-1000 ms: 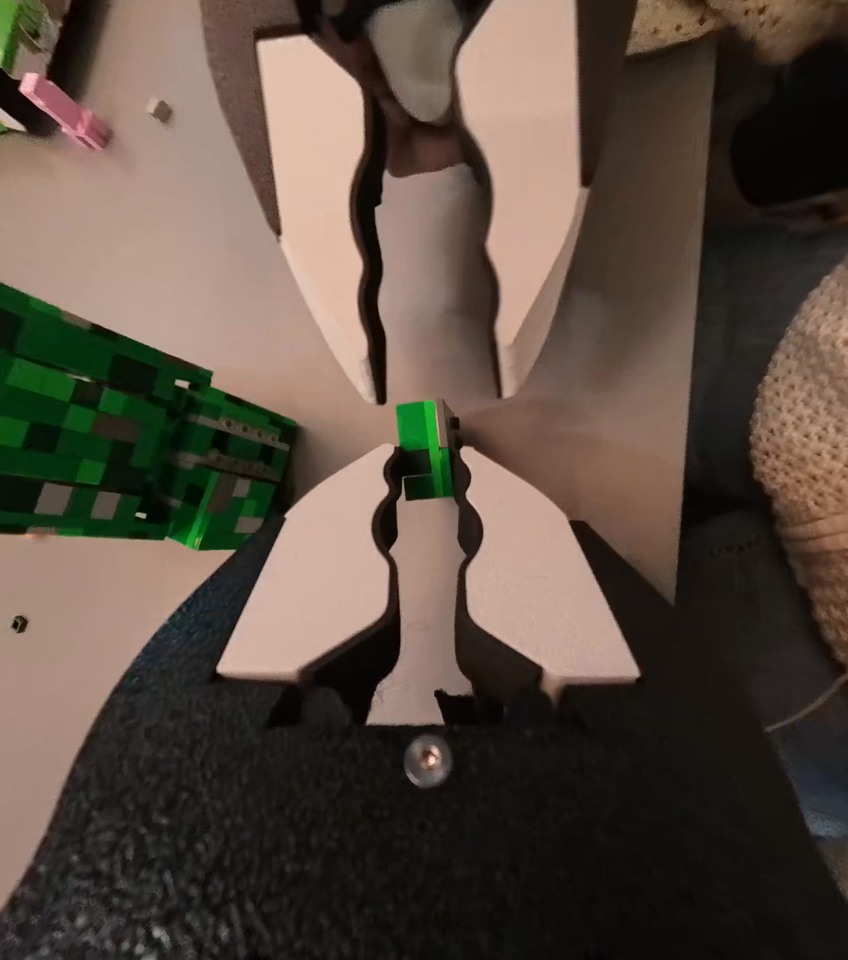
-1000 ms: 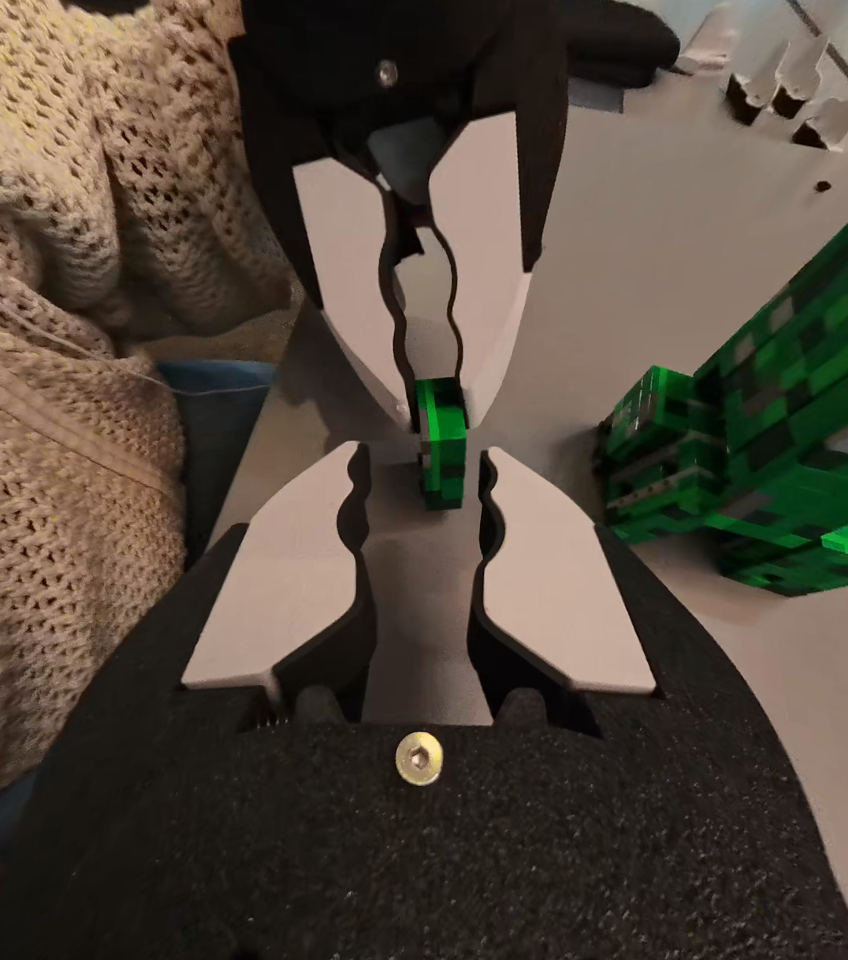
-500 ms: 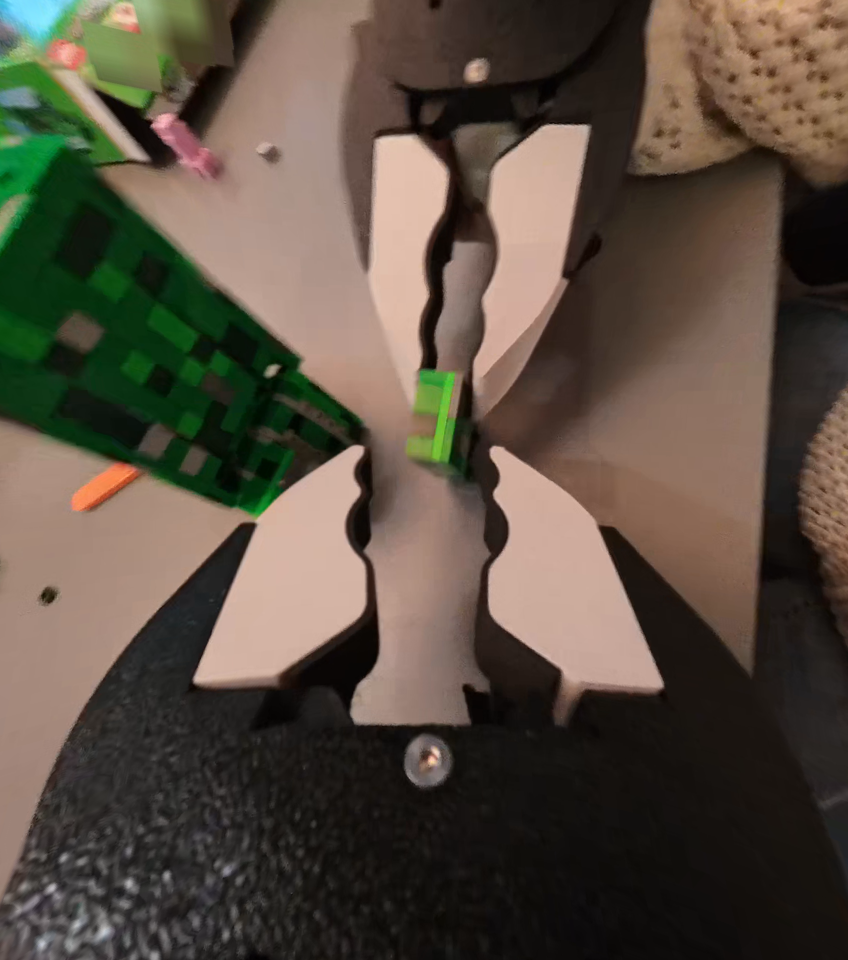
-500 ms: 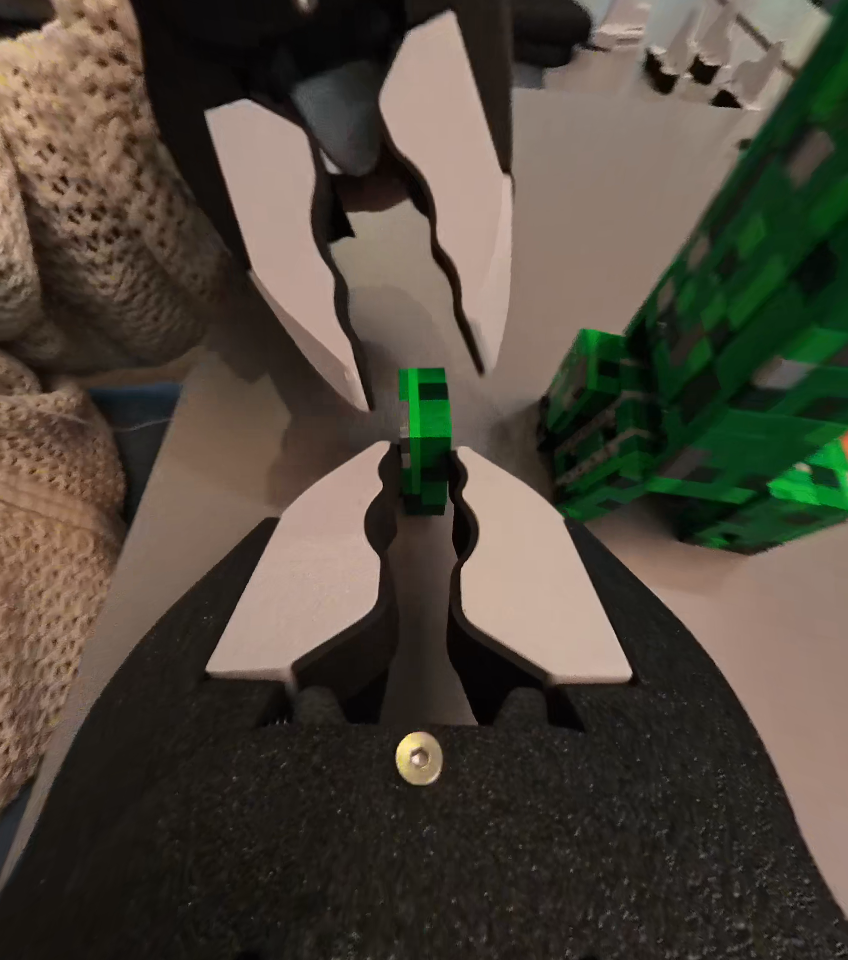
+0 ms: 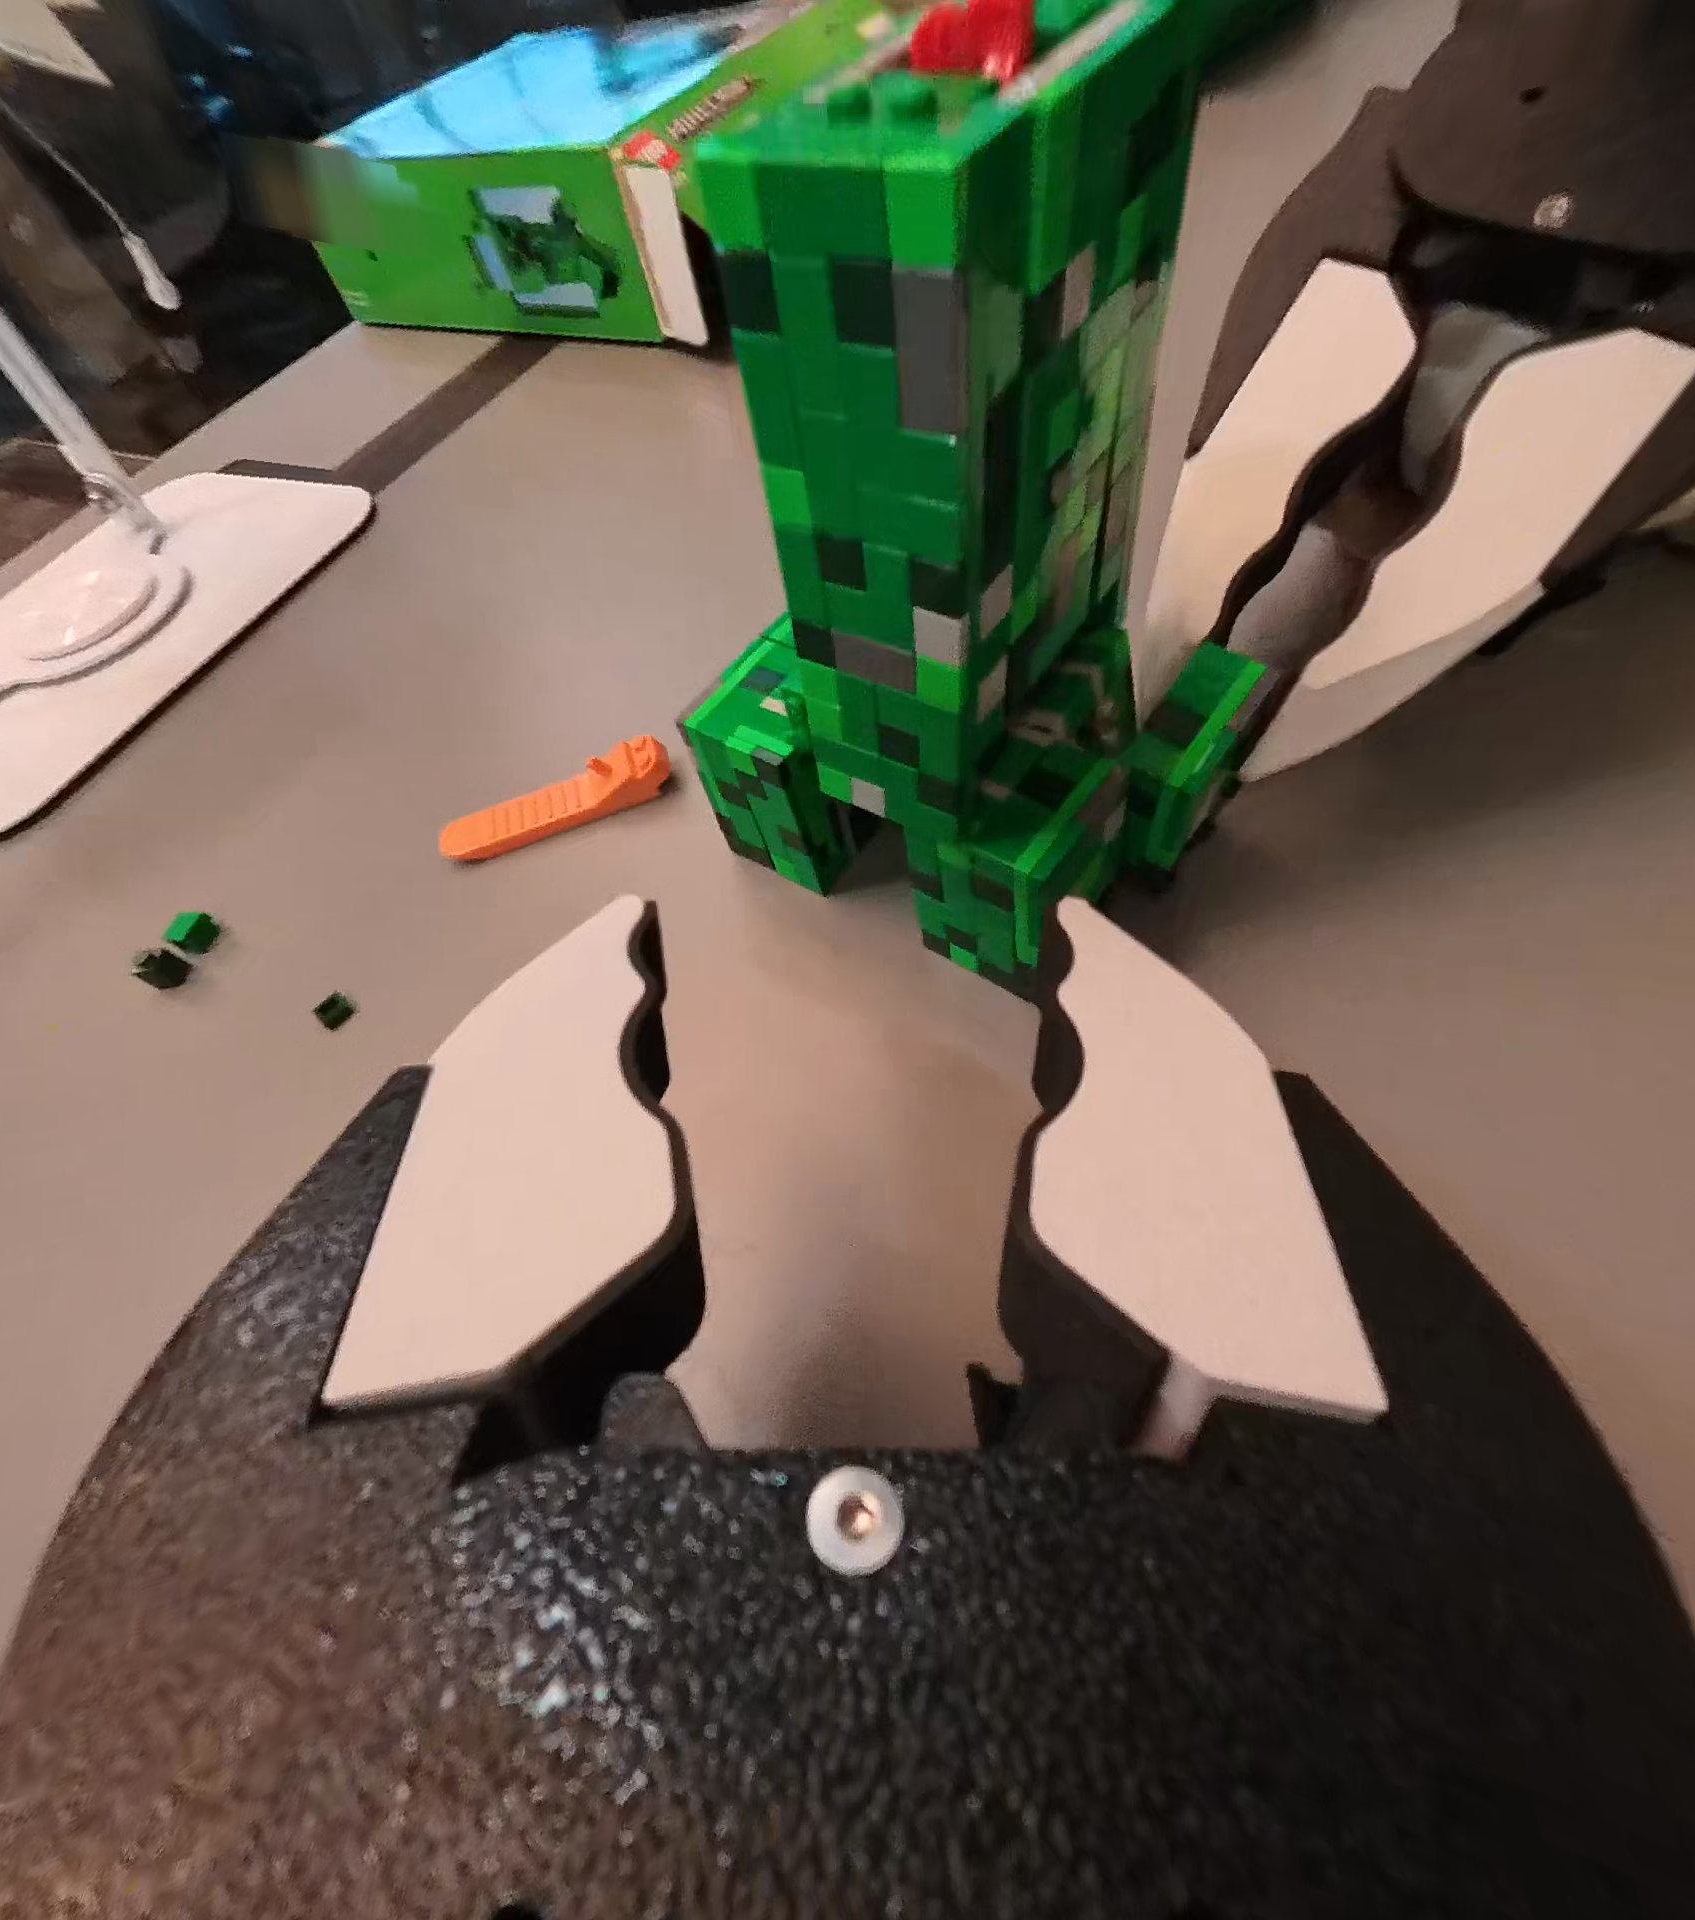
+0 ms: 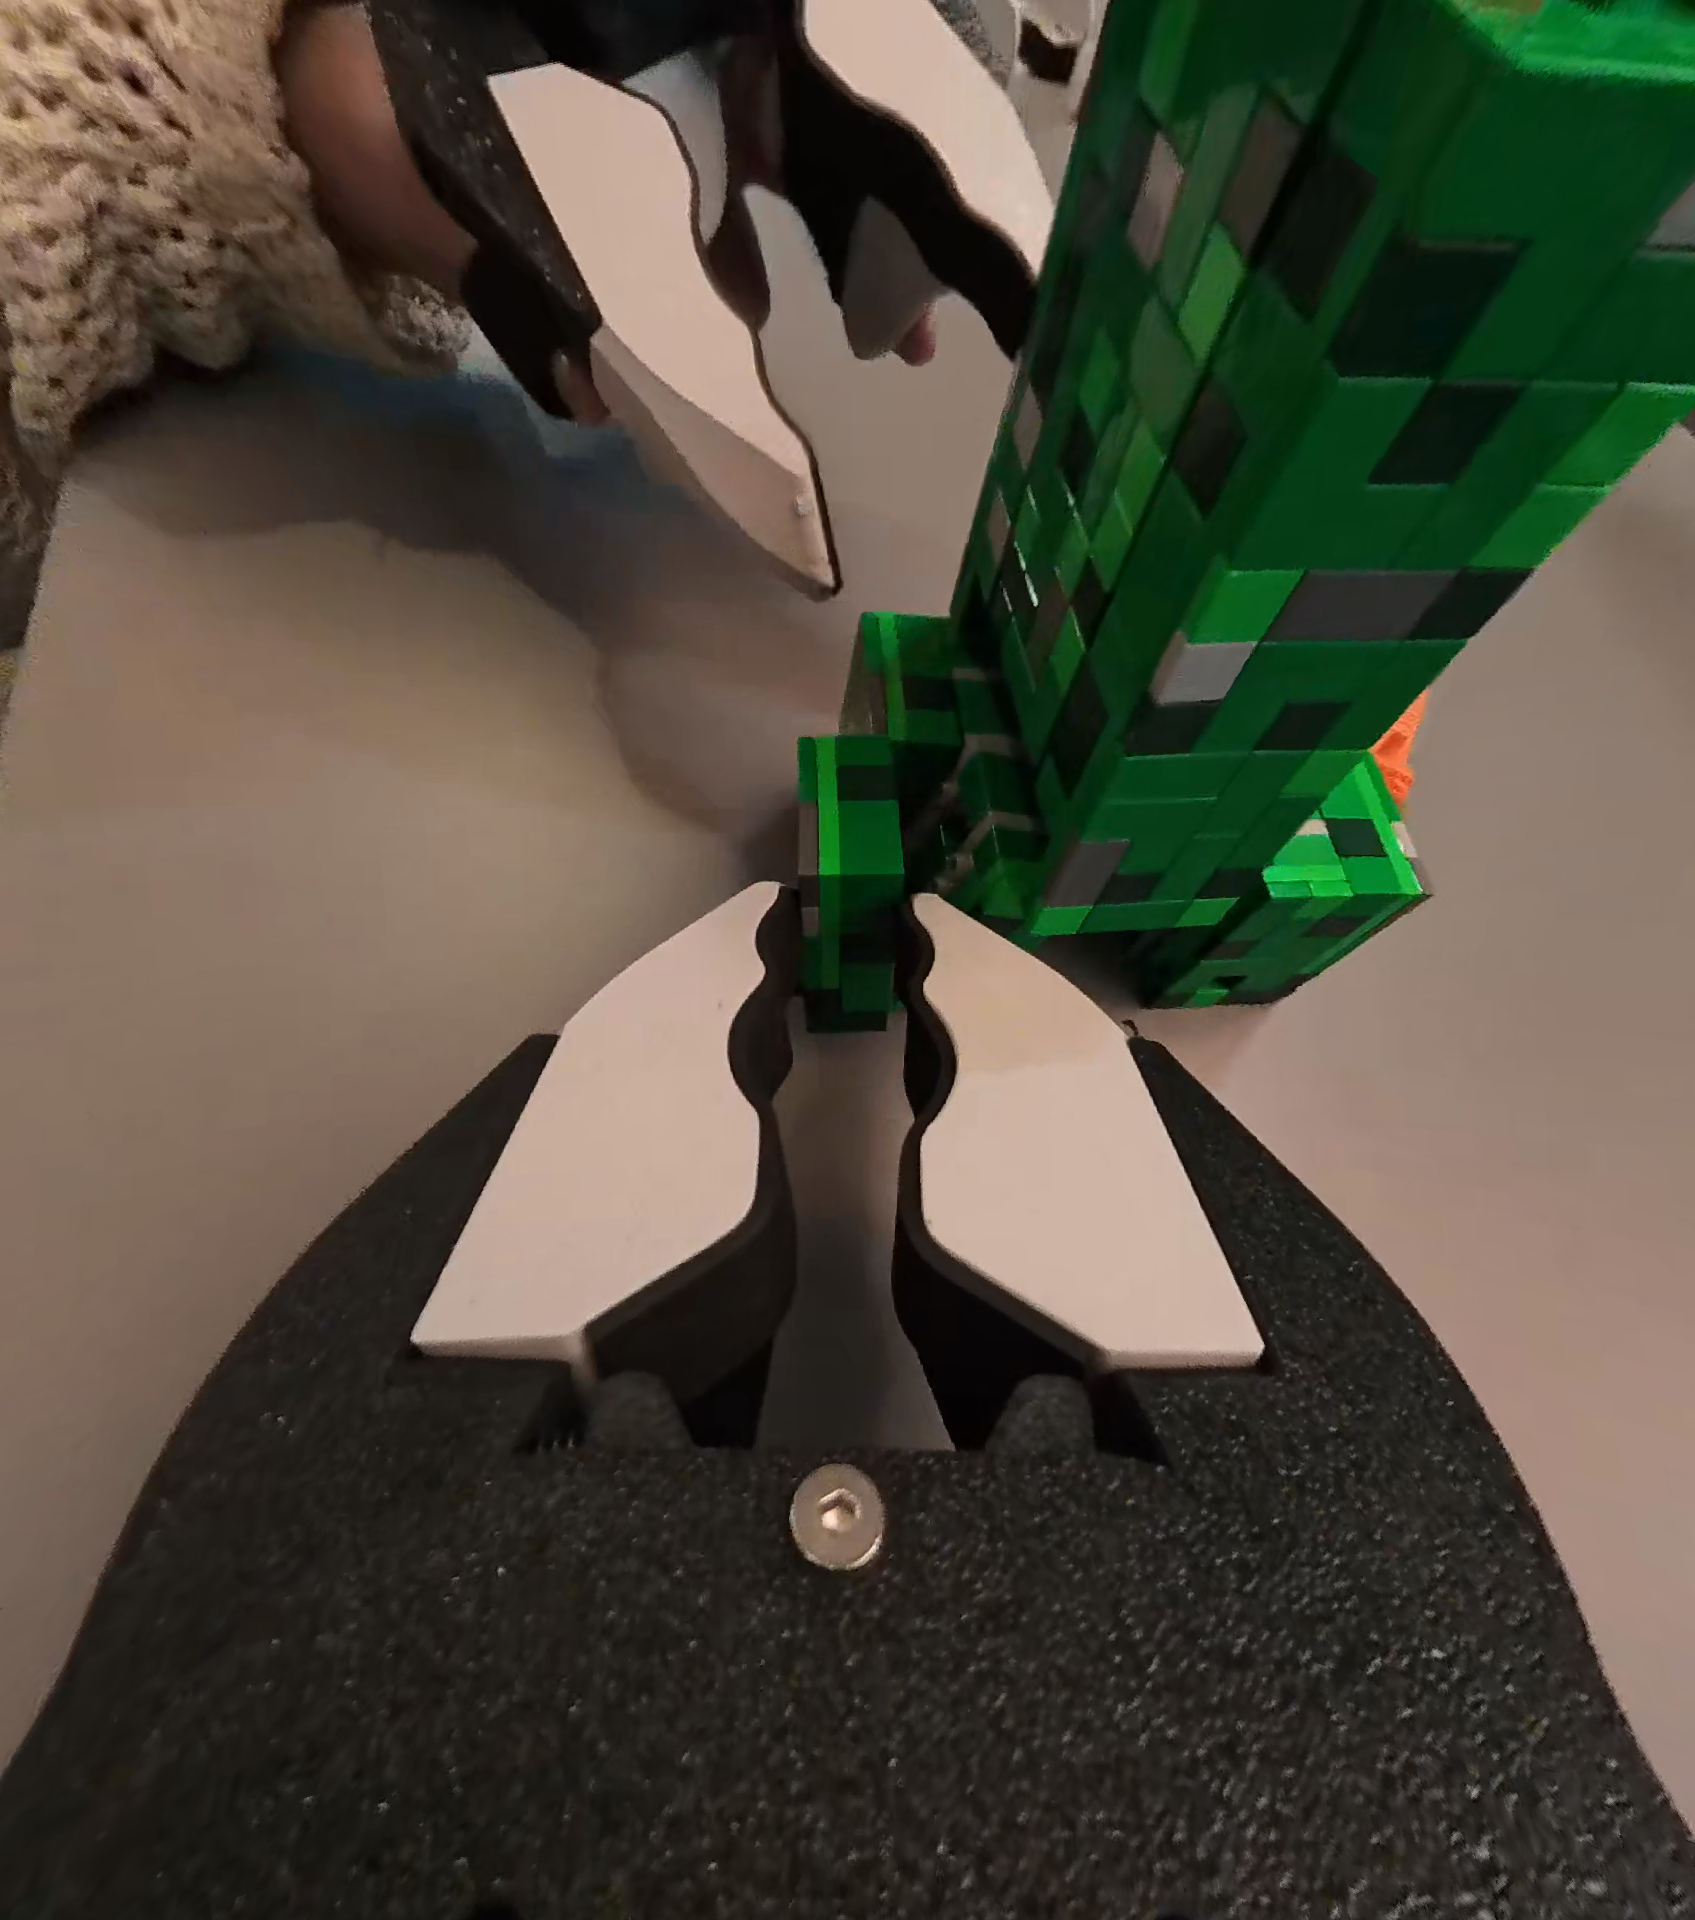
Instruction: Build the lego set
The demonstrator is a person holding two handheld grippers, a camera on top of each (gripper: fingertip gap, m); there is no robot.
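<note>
Lego figure [image 5: 936, 447] stands upright; right hand-held gripper [image 6: 848, 914] clamps its foot piece [image 6: 851, 883], left hand-held gripper [image 5: 853, 935] spread apart.

Your work surface is a smooth, matte grey-beige tabletop [image 5: 531, 644], evenly lit with soft shadows. A dark seam strip [image 5: 427, 416] crosses it toward the far edge. At your far left a flat white rounded-corner base plate [image 5: 126, 623] rests on it, carrying a clear acrylic stand [image 5: 1, 343]. Beyond the table edge the room falls dark. At your near side you have cream knitted fabric [image 6: 74, 177].
</note>
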